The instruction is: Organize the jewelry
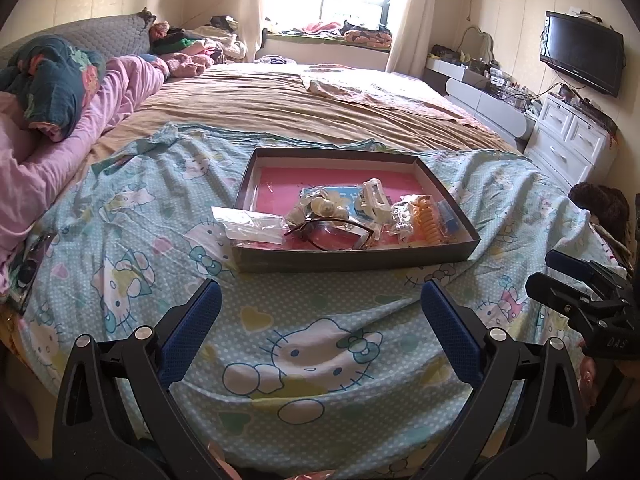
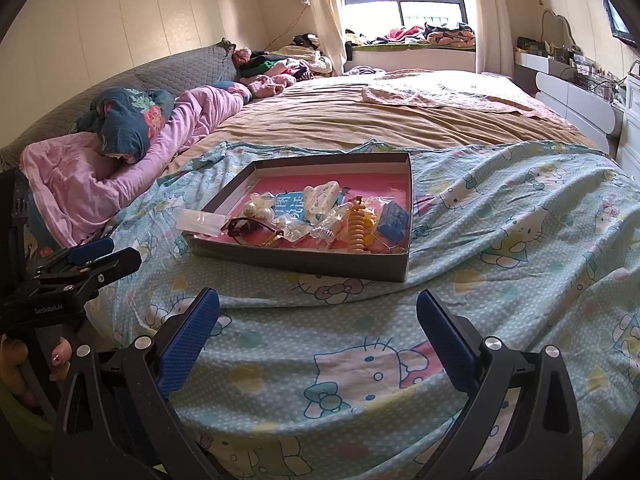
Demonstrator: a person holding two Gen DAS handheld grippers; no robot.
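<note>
A shallow dark box (image 1: 444, 254) (image 2: 304, 266) with a pink floor lies on the cartoon-cat bedsheet. Inside it are a pearl flower piece (image 1: 326, 206) (image 2: 256, 209), a white claw clip (image 1: 374, 198) (image 2: 320, 198), dark-rimmed glasses (image 1: 332, 234) (image 2: 256, 232), an orange spiral tie (image 1: 430, 222) (image 2: 357, 226), a blue item (image 2: 394, 220) and clear bags. One clear bag (image 1: 250, 226) (image 2: 200, 222) hangs over the box's left rim. My left gripper (image 1: 320, 312) hovers open in front of the box. My right gripper (image 2: 318, 320) is open too, just short of the box.
The bed carries a tan sheet (image 1: 288, 108), a pink quilt (image 1: 60, 148) and pillows at the left. White drawers (image 1: 568, 136), a cluttered dresser and a wall television (image 1: 582, 54) stand to the right. A hand (image 2: 24, 364) grips the other gripper's handle.
</note>
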